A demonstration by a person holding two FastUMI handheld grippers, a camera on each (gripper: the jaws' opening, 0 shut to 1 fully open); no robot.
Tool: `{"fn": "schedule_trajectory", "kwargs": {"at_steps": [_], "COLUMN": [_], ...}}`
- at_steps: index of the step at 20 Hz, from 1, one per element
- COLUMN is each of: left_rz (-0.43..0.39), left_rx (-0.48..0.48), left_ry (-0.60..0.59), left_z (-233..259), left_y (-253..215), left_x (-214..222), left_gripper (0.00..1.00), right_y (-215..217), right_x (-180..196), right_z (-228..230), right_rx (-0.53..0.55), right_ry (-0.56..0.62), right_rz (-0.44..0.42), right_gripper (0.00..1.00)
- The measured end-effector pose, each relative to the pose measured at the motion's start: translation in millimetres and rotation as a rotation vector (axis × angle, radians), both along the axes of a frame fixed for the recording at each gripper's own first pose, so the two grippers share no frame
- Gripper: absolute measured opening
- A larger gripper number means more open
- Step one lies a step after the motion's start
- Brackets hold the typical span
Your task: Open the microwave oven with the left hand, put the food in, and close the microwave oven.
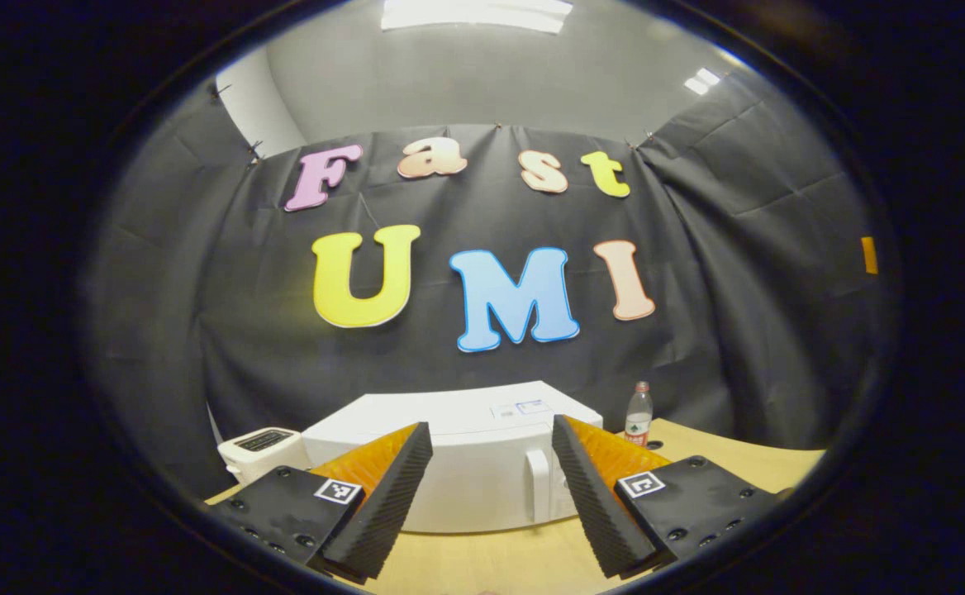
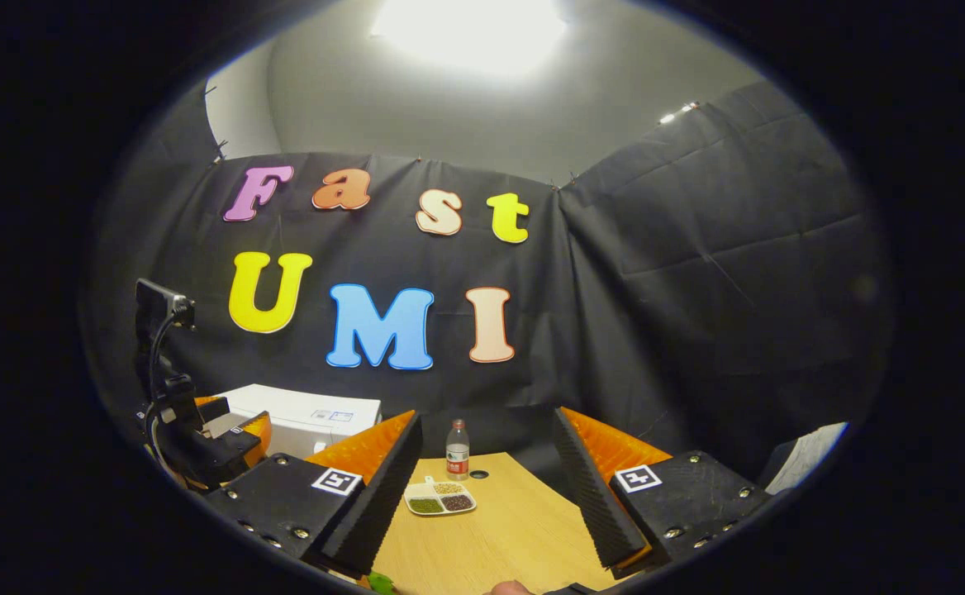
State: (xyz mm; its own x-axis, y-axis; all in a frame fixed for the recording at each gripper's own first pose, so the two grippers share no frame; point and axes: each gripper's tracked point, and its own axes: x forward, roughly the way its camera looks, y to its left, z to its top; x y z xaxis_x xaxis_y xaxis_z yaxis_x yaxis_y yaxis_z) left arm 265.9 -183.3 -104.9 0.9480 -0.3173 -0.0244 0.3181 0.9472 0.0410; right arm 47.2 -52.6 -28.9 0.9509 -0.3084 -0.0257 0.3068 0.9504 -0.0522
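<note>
The opening step is barely begun; the left gripper (image 1: 491,496) hangs with fingers spread wide, empty, facing the shut microwave (image 1: 458,463) on the table (image 1: 482,562), its handle (image 1: 538,486) ahead; it must close in on that; the right gripper (image 2: 487,496), also agape, faces the food tray (image 2: 439,498); a bottle (image 2: 457,450) stands behind, a toaster (image 1: 261,450) beside the oven; nothing blocks.

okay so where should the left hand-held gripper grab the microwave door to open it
Take the vertical bar handle at the right edge of the door of the microwave, coming straight in from the front. It is tall and narrow, so the open left hand-held gripper, already facing it, could likely close across its width.
</note>
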Motion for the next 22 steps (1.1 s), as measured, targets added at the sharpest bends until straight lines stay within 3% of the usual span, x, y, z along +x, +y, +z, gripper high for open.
{"fn": "schedule_trajectory", "kwargs": {"at_steps": [9, 14, 16, 17, 18, 20, 22], "left_rz": [-0.085, -0.104, -0.119, -0.127, -0.129, -0.137, -0.131], "left_rx": [0.035, 0.069, 0.091, 0.099, 0.109, 0.124, 0.145], "left_ry": [0.129, 0.184, 0.201, 0.207, 0.208, 0.208, 0.209], "left_z": [-85, -117, -131, -135, -139, -144, -149], "left_y": [-46, -67, -77, -82, -85, -93, -97], "left_x": [53, 77, 81, 83, 86, 90, 93], "left_gripper": [1.0, 0.97, 0.91, 0.97, 0.96, 0.93, 0.72], "right_y": [-8, -21, -25, -27, -28, -31, -33], "right_x": [-2, -16, -21, -23, -26, -30, -36], "right_z": [-13, -19, -20, -21, -21, -22, -22], "right_rx": [-0.049, -0.047, -0.044, -0.044, -0.046, -0.049, -0.053], "right_ry": [0.066, 0.099, 0.109, 0.113, 0.117, 0.125, 0.129], "right_rz": [-0.121, -0.198, -0.226, -0.238, -0.248, -0.262, -0.275], "right_gripper": [0.96, 0.95, 0.95, 0.95, 0.95, 0.95, 0.95]}}
